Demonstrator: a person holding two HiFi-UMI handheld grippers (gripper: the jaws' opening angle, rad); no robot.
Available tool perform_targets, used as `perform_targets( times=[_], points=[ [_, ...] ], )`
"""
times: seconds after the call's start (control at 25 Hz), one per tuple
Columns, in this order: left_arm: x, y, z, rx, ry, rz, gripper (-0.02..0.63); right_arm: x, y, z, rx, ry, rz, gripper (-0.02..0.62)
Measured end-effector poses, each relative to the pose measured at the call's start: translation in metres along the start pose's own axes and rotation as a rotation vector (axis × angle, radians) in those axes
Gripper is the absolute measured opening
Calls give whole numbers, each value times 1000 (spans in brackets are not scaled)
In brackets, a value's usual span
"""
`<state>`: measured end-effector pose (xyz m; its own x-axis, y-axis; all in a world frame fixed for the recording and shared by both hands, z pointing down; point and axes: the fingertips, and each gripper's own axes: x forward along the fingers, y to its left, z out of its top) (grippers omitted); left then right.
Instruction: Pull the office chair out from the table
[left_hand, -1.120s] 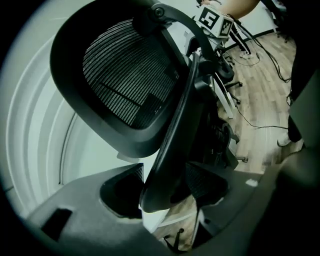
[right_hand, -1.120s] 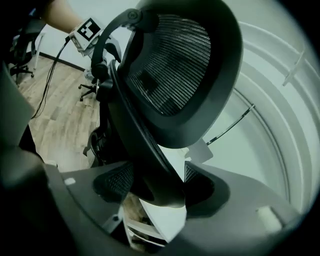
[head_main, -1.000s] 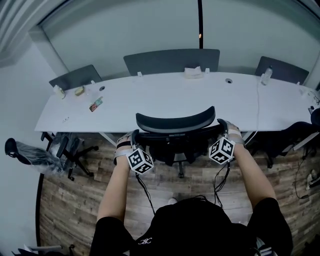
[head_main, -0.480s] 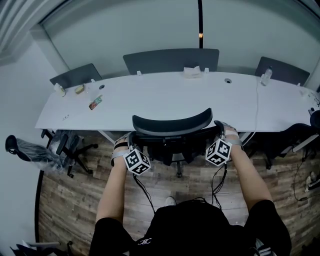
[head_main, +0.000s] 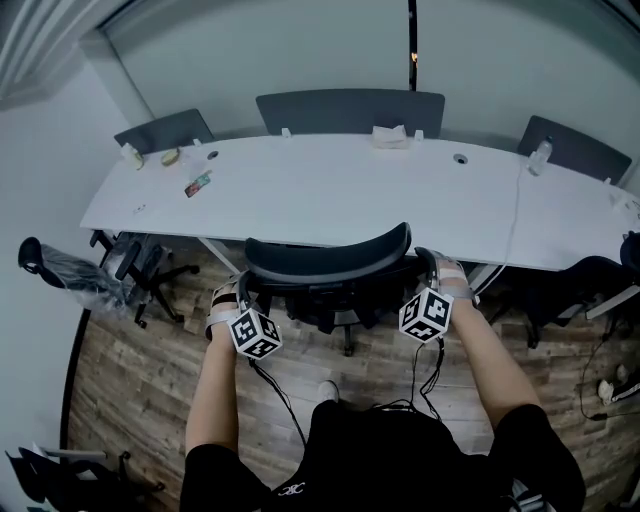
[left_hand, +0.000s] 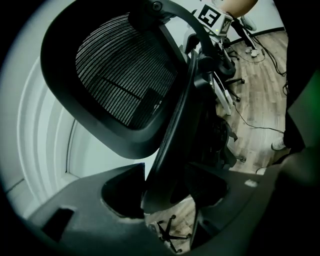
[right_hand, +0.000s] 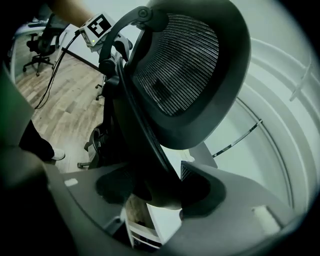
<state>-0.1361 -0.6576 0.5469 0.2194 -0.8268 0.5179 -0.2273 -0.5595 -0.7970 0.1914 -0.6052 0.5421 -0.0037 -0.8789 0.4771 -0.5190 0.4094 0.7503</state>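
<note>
No word, number or brand can be read anywhere. The left gripper (head_main: 244, 284) and the right gripper (head_main: 425, 257) each bear a cube faced with black-and-white square markers, which are patterns only, without letters or digits. A small white print sits near the collar of the person's black shirt (head_main: 400, 455), too small and bent to make out. The colourful packet (head_main: 197, 184) on the table (head_main: 330, 190) shows no legible print.

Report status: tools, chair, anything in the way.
Left tool shut on chair back's edge. Right tool on opposite edge, jaws just been closing. Chair back at table edge. Tool cables hang behind it.
</note>
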Motion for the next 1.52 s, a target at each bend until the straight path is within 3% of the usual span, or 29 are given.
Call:
perform_targets(
  times=[0.44,0.8,1.52],
  points=[
    [-54,-33,-13,-62,39,12,245,-41,28,2,-23,-80,49,278],
    [-85,-51,-20,-42,25,9,244,-75,50,-1,0,-19,54,278],
    [-190,-106,-65,10,-76,-16,244,-206,146,12,57,42,-6,278]
  ],
)
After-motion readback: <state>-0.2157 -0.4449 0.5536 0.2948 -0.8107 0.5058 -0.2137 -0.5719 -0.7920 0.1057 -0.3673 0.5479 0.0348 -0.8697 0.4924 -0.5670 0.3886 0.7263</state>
